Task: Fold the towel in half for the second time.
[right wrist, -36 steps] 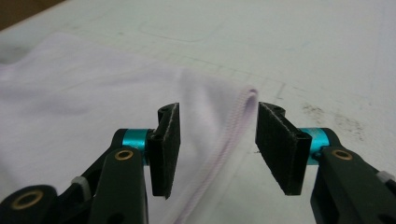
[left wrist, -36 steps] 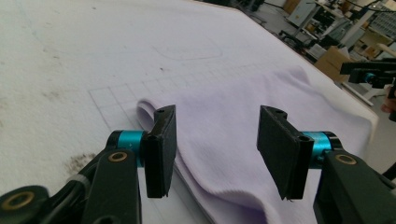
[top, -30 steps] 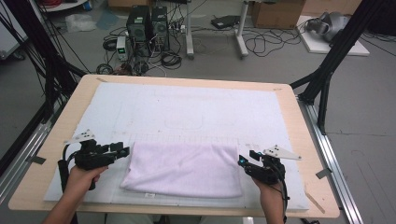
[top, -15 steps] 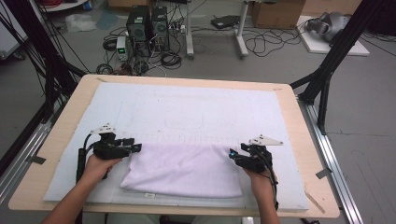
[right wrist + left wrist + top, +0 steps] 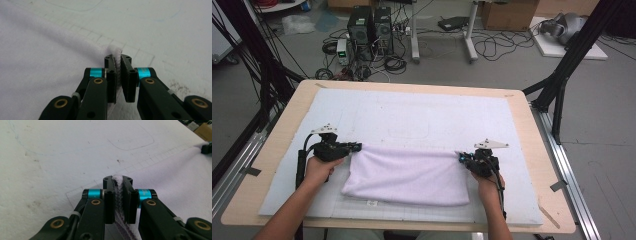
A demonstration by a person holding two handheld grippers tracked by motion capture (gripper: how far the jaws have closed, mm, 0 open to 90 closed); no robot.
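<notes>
Pinched at its two far corners: a pale lilac towel (image 5: 407,175), lying folded on the white mat (image 5: 422,115) near the front edge of the desk (image 5: 532,125). No brand, label or legible writing anywhere on cloth or mat; only faint ruled grid lines and a rounded pencil outline on the mat, plus a small white tag at the mat's near edge, too small to read.

Nearest, two forearms entering from the bottom of the high view. Just beyond, at the towel's left far corner, the left gripper (image 5: 357,147), jaws just closed and pressed onto a bunched fold of the fabric, seen squeezed between the black pads in the left gripper view (image 5: 118,187). At the right far corner, the right gripper (image 5: 460,157), jaws likewise just closed, clamping a thin doubled edge of the towel (image 5: 117,65). Towel's far edge stretched in a line between the two grippers, the rest spread toward the person.

Farther off, bare mat; beyond the desk, computer towers (image 5: 369,25) and tangled cables (image 5: 492,47) on the floor.
</notes>
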